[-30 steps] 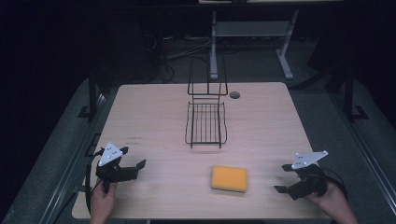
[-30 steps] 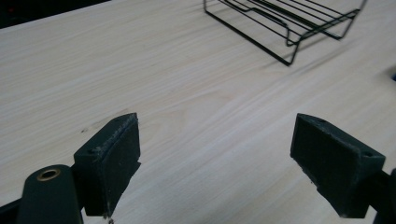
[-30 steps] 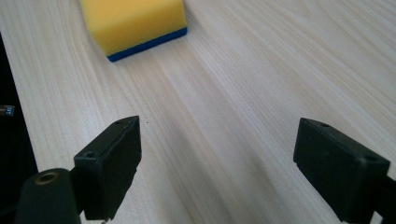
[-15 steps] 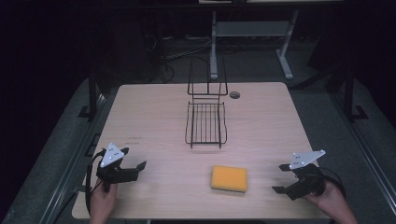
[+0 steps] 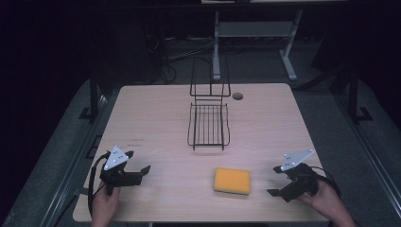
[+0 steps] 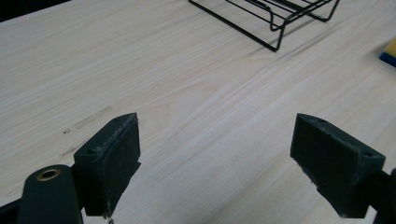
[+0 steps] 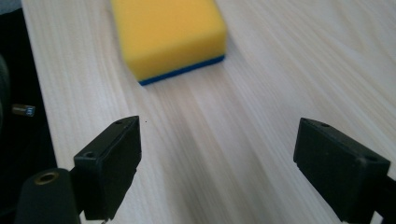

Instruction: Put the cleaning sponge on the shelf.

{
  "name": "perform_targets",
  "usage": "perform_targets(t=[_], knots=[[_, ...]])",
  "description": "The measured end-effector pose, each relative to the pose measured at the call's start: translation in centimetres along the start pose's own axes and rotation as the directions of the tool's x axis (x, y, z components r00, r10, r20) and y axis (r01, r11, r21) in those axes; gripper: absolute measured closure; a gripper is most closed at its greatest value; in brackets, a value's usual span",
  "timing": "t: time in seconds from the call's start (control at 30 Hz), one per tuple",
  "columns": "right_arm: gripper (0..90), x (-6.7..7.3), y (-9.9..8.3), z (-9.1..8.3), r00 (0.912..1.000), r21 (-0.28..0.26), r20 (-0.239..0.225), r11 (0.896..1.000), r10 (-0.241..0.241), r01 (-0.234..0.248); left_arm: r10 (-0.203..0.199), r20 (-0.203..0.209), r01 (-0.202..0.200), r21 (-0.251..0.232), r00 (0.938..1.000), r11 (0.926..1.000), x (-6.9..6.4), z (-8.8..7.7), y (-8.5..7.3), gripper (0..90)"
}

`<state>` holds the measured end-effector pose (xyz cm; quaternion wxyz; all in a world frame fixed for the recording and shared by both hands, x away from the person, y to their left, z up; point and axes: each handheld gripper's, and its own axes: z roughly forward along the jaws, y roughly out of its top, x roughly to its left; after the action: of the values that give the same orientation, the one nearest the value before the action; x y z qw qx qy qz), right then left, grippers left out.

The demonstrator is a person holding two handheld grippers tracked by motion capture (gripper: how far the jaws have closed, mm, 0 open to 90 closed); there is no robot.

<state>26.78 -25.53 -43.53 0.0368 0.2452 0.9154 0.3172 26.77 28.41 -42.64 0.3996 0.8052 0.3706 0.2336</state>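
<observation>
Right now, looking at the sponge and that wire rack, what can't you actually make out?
- Sponge: far end cut off by the top edge in the right gripper view; a mere sliver at the right edge in the left gripper view.
- Wire rack: mostly cut off by the top edge in the left gripper view.
- Small dark round spot on the table: too small in the high view to identify.

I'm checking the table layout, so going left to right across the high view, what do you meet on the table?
left gripper → wire rack → yellow sponge → right gripper. The rack lies farther back on the table; its span overlaps the sponge's a little, but its middle sits further left.
</observation>
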Motion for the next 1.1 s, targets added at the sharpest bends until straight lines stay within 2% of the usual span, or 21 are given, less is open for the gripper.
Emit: perform_targets(t=[0.3, 0.53, 0.8, 1.1], knots=[[14.5, 1.1, 2.4, 0.9, 0.9965, 0.031, -0.027, 0.996, -0.080, 0.080, 0.005, 0.029, -0.005, 0.002, 0.9996, 1.0000, -0.5, 0.4, 0.1, 15.3], [14.5, 1.5, 3.7, 1.5, 0.9937, 0.049, -0.050, 0.993, -0.100, 0.103, -0.002, 0.031, 0.002, -0.004, 0.9995, 1.0000, -0.3, 0.3, 0.1, 15.3], [14.5, 2.1, 5.5, 2.2, 0.9855, 0.076, -0.069, 0.984, -0.155, 0.160, -0.014, 0.028, 0.014, -0.012, 0.9995, 0.9998, 0.1, 0.2, 0.0, 15.3], [14.5, 2.7, 6.7, 2.7, 0.9810, 0.083, -0.084, 0.980, -0.175, 0.182, -0.016, 0.028, 0.016, -0.017, 0.9995, 0.9997, 0.2, 0.2, 0.0, 15.3]])
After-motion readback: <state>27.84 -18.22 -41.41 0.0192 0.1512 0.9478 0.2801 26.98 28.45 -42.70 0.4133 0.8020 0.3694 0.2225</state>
